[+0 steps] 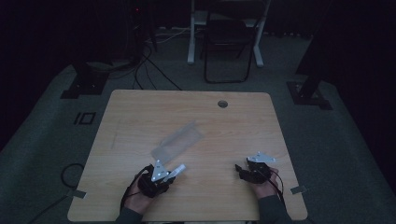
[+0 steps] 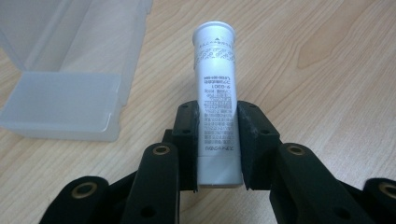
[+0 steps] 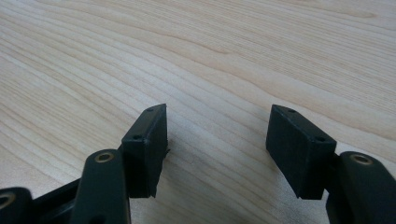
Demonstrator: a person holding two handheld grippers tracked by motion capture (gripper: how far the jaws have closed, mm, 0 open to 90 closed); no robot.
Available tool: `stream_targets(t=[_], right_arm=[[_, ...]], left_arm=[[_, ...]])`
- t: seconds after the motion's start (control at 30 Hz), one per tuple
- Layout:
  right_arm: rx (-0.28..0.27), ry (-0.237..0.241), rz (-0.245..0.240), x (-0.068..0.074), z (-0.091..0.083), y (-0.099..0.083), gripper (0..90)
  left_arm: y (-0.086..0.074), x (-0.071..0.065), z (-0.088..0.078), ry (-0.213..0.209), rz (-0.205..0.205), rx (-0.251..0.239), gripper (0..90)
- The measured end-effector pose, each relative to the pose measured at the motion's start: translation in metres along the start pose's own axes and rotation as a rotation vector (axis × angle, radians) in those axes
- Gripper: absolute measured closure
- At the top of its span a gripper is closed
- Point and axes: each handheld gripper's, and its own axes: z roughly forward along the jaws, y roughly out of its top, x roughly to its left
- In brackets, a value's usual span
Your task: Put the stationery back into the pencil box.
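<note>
I'm holding the tube point(image 2: 216, 100) in the left gripper point(image 2: 217, 140), jaws clamped tight on its lower half, so it's sticking straight out ahead along the gripper's own line, cap end farthest from me. In the high view the tube point(image 1: 177, 171) is pointing up and to the right from the left gripper point(image 1: 161, 175), just off the table point(image 1: 243, 121) near my edge. The clear box point(image 1: 177, 140) is lying right beyond it, open-looking end nearest the tube tip; its long axis is running roughly the same diagonal. In the left gripper view the box point(image 2: 65, 74) is sitting to the left of the tube, not in line w/ it. So I'm judging the next move needs a swing left, then a push fwd along the tube's axis. The right gripper point(image 3: 219, 140) is idling part open, nothing btwn the jaws, well apart from the box; left is clearly nearer.
</note>
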Motion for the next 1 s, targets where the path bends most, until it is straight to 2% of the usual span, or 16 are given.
stream_targets(t=[0.47,1.0], right_arm=[[0.0,0.001,-0.001,0.0,0.0,0.0,38.6],[-0.001,0.002,-0.002,0.0,0.0,0.0,38.5]], left_arm=[[0.014,0.001,-0.005,0.011,0.033,-0.026,71.2],[0.023,0.005,-0.008,0.031,0.038,-0.056,71.2]])
